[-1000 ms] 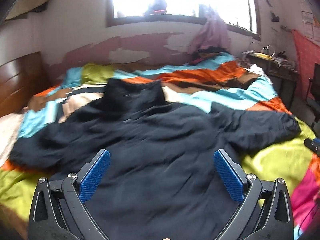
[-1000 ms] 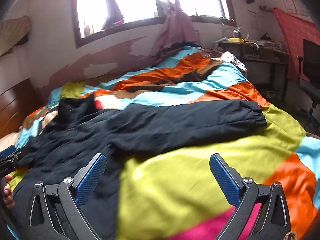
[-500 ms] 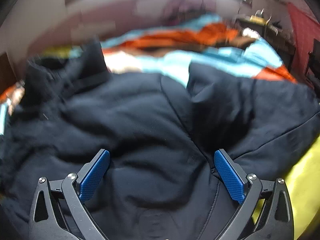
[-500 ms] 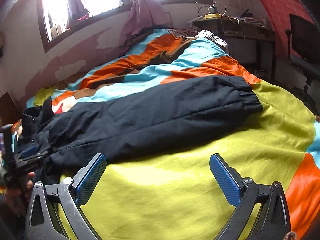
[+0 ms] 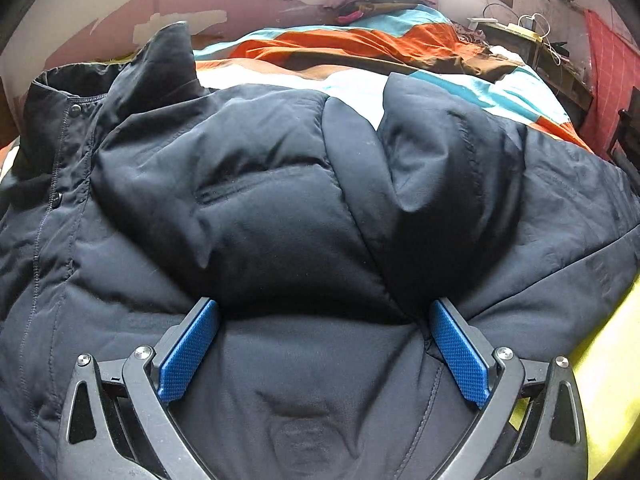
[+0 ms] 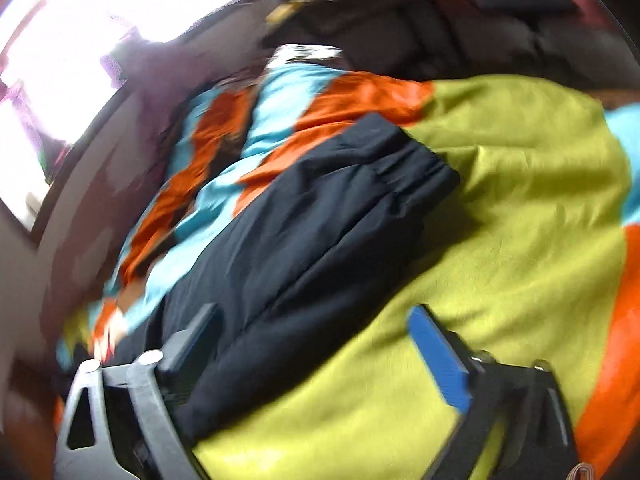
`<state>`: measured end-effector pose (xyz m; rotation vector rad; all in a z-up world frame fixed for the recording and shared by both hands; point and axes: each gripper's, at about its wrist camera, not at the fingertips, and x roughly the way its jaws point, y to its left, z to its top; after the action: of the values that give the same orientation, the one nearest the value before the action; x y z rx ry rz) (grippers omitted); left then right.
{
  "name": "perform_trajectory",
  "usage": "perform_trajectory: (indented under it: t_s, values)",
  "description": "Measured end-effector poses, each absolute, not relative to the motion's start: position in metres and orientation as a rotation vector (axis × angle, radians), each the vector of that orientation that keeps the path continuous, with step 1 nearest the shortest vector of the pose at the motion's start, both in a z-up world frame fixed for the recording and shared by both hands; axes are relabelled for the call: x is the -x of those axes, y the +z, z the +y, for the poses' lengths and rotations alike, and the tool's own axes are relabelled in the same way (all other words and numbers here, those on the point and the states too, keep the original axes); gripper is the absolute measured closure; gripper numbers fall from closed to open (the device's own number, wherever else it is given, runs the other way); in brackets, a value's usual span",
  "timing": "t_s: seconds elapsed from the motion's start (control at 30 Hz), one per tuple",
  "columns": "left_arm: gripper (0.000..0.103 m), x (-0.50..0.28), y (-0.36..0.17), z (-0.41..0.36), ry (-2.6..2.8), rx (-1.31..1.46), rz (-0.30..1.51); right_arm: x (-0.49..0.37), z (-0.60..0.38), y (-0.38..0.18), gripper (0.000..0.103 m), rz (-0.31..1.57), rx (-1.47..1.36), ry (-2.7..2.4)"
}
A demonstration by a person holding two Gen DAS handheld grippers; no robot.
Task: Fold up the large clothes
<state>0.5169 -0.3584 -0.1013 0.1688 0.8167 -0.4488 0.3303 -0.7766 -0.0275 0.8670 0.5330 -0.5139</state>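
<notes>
A large black padded jacket (image 5: 280, 208) lies spread on the bed and fills the left wrist view, its collar (image 5: 160, 68) standing at upper left. My left gripper (image 5: 324, 312) is open, low over the jacket's body near the shoulder seam, its blue pads (image 5: 188, 356) against the fabric. In the blurred, tilted right wrist view the jacket's sleeve (image 6: 320, 232) runs diagonally to its cuff (image 6: 404, 160). My right gripper (image 6: 316, 316) is open, its jaws straddling the sleeve's lower edge.
The bed is covered by a patchwork quilt of orange, turquoise, white and lime panels (image 5: 360, 48), with lime to the right of the sleeve (image 6: 500, 220). A peeling wall (image 5: 200, 4) is behind. A desk with cables (image 5: 516, 28) stands at far right.
My left gripper has dropped close onto the jacket body. My right gripper has swung down and tilted toward the sleeve, blurring its view. Both stay open.
</notes>
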Motion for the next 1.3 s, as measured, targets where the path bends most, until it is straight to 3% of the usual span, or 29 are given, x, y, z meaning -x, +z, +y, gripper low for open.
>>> perform_trajectory:
  t_s: [0.03, 0.07, 0.1, 0.13, 0.17, 0.23, 0.5, 0.73, 1.0, 1.23, 1.27, 1.3]
  values:
    - [0.001, -0.517, -0.102, -0.358, -0.448, -0.169, 0.819, -0.335, -0.781, -0.028, 0.033, 0.53, -0.884, -0.54]
    - [0.001, -0.516, -0.102, -0.358, -0.448, -0.171, 0.821, -0.341, -0.786, -0.029, 0.06, 0.536, -0.904, -0.564]
    - [0.001, -0.517, -0.102, -0.358, -0.447, -0.172, 0.824, -0.345, -0.79, -0.031, 0.073, 0.541, -0.933, -0.576]
    - [0.001, -0.517, -0.103, -0.358, -0.448, -0.172, 0.825, -0.347, -0.793, -0.033, 0.077, 0.534, -0.966, -0.571]
    - [0.001, -0.517, -0.102, -0.357, -0.449, -0.17, 0.82, -0.348, -0.795, -0.033, 0.09, 0.529, -0.973, -0.564]
    - [0.001, -0.516, -0.096, -0.354, -0.468, -0.153, 0.827, -0.346, -0.789, -0.02, 0.095, 0.51, -0.934, -0.563]
    - [0.001, -0.487, -0.038, -0.31, -0.542, -0.127, 0.79, -0.339, -0.687, 0.102, 0.096, 0.31, -0.473, -0.405]
    - [0.001, -0.476, -0.011, -0.238, -0.437, -0.143, 0.814, -0.359, -0.537, 0.165, 0.097, 0.216, -0.086, -0.213]
    - [0.001, -0.466, 0.005, -0.124, -0.29, -0.079, 0.822, -0.386, -0.407, 0.174, 0.099, 0.194, 0.084, -0.002]
    - [0.001, -0.456, -0.016, -0.05, -0.199, 0.032, 0.862, -0.398, -0.345, 0.131, 0.098, 0.26, 0.133, 0.022]
    - [0.001, -0.455, -0.019, -0.047, -0.206, 0.046, 0.87, -0.397, -0.345, 0.123, 0.087, 0.272, 0.139, 0.008]
    - [0.001, -0.455, -0.026, -0.047, -0.215, 0.061, 0.886, -0.395, -0.346, 0.112, 0.061, 0.299, 0.148, -0.001]
